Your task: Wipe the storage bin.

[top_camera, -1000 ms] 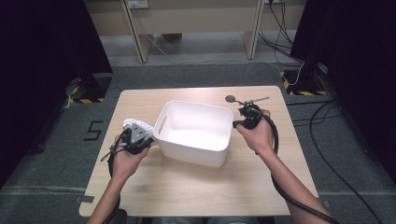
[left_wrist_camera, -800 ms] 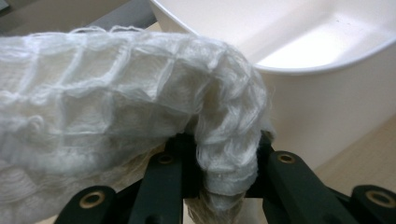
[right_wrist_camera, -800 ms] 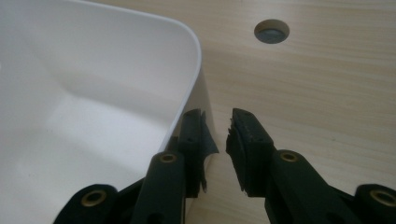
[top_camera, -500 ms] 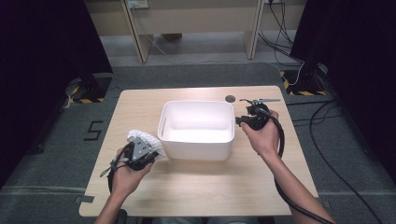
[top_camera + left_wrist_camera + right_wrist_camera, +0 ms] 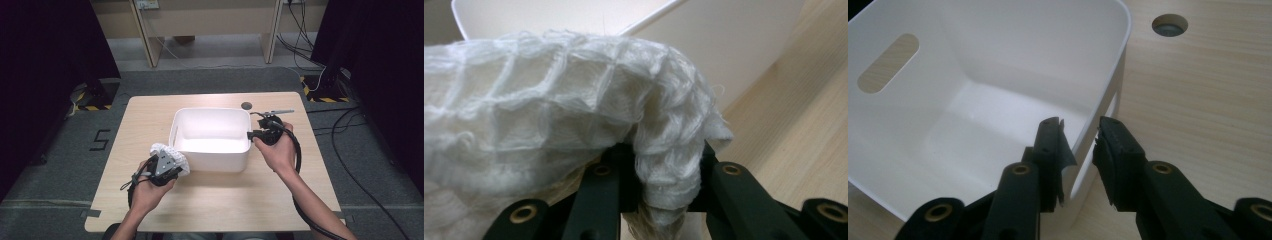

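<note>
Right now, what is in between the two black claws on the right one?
In the right gripper view, the right gripper straddles the near wall of the white plastic bin: one jaw inside, one outside, with a gap beside the wall. The jaws have just been closing.

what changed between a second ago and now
The white bin was turned from askew to square on the table. The right gripper, jaws just opening then closing a little, straddles its right wall without pressing. The left gripper drew the white cloth toward the person. Cloth stays clamped.

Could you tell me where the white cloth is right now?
In the high view, the white cloth is clamped in the left hand-held gripper, against the white bin's front-left corner.
</note>
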A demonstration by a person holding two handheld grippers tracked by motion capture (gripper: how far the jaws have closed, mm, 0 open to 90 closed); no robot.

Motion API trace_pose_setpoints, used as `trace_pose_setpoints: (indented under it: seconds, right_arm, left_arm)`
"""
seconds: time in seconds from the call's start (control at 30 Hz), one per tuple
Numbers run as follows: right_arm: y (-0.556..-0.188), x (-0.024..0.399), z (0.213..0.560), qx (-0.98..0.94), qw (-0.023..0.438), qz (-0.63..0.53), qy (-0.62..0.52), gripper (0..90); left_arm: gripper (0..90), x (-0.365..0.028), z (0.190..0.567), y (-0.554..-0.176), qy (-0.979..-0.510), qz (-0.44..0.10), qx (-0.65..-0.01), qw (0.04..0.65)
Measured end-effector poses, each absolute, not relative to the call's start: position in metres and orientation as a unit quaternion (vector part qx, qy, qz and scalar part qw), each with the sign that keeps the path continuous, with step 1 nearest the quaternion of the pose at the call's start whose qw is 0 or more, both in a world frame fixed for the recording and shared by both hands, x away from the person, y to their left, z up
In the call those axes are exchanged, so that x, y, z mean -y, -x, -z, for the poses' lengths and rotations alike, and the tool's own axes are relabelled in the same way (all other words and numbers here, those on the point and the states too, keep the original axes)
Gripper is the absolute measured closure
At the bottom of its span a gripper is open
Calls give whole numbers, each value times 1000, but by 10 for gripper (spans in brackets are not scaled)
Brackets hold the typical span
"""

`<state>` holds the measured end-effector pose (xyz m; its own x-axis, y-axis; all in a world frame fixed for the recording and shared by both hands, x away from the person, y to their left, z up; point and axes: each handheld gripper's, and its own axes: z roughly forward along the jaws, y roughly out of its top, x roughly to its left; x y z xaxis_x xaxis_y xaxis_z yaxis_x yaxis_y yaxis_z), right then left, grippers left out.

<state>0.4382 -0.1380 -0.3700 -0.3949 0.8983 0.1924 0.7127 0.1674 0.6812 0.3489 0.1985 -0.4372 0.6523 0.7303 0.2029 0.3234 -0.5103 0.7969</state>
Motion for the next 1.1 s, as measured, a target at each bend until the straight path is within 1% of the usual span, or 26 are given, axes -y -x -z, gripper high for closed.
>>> trace_pose_setpoints:
  seconds: [0.07, 0.13, 0.27, 0.4, 0.5, 0.57, 0.63, 0.7, 0.87, 1.1]
  right_arm:
    - [-440, 135, 372, -758, 134, -354, -531, 749]
    - [-445, 132, 371, -759, 150, -346, -530, 770]
    - [-458, 135, 373, -750, 161, -351, -537, 793]
    - [-463, 135, 375, -745, 170, -355, -539, 749]
    - [-458, 135, 376, -745, 169, -357, -537, 741]
    - [-454, 134, 377, -748, 170, -358, -533, 736]
    - [-453, 133, 378, -752, 176, -352, -529, 743]
    - [-452, 133, 379, -752, 170, -350, -532, 756]
    - [-453, 130, 381, -759, 176, -344, -524, 758]
    - [-454, 128, 381, -761, 182, -342, -521, 759]
  left_arm:
    - [737, -197, 438, -350, -828, -266, -318, 378]
    - [736, -195, 438, -351, -829, -264, -316, 379]
    - [736, -188, 439, -355, -830, -262, -311, 380]
    - [735, -183, 443, -355, -833, -262, -304, 381]
    - [735, -182, 449, -352, -838, -251, -305, 377]
    - [734, -184, 450, -355, -834, -253, -312, 379]
    - [734, -185, 447, -357, -832, -265, -310, 376]
    - [734, -186, 444, -358, -830, -269, -310, 378]
    - [735, -183, 439, -362, -832, -271, -309, 372]
    - [736, -183, 441, -367, -830, -269, -311, 375]
